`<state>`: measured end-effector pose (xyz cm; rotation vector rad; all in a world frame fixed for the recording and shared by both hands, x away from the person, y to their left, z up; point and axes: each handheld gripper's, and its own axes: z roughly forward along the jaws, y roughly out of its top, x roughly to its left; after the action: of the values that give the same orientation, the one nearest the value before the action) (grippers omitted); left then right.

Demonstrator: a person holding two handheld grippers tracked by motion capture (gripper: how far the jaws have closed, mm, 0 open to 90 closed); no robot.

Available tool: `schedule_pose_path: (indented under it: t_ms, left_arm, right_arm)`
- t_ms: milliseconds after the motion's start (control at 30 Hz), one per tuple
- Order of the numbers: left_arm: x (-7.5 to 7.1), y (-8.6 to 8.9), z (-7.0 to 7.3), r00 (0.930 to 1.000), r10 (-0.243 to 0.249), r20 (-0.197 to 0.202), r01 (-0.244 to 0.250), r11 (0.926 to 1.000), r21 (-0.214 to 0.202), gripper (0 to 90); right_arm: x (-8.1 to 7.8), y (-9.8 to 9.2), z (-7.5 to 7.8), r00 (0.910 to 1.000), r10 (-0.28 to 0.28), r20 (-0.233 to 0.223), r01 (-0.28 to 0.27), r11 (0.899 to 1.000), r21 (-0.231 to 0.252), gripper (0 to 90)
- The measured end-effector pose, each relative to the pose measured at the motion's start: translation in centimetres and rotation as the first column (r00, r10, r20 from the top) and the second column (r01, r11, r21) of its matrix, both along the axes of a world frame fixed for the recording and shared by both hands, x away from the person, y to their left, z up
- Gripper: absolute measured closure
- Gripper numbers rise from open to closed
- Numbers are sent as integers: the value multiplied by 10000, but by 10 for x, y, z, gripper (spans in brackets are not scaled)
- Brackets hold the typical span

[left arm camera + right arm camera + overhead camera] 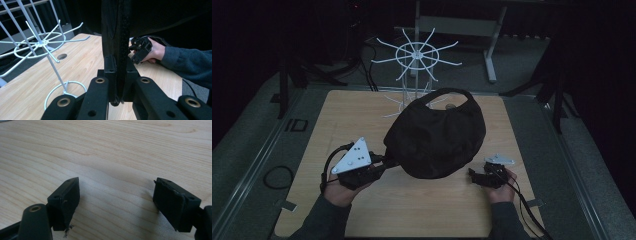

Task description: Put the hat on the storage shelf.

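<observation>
1. The table (412, 200) was pale wood with a visible grain and a round hole in its top; it stood in a dark room, and grey flooring surrounded it.
2. No readable writing or brand appeared.
3. The left gripper (117, 75) was clamped on a black fabric bag (437, 132), soft and rounded, with a strap looping above. The bag hung directly ahead of that gripper, lifted over the table.
4. The right gripper (116, 200) stood with its jaws wide apart over bare wood, just right of the bag.
5. A white wire rack (417, 55) with radiating hooks stood beyond the bag.
</observation>
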<state>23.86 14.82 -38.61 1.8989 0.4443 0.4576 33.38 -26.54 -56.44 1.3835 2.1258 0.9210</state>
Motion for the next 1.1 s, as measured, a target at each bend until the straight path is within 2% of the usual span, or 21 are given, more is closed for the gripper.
schedule_pose_path:
  t_ms: [633,1100]
  left_arm:
    - [5,-1,2,10000,-3,-72,0,9991,-431,863]
    - [12,0,0,9995,73,-315,-97,9971,-751,862]
  right_arm:
    - [0,0,0,10000,5,-2,-5,10000,0,212]
    - [0,0,0,10000,-4,-7,4,10000,15,211]
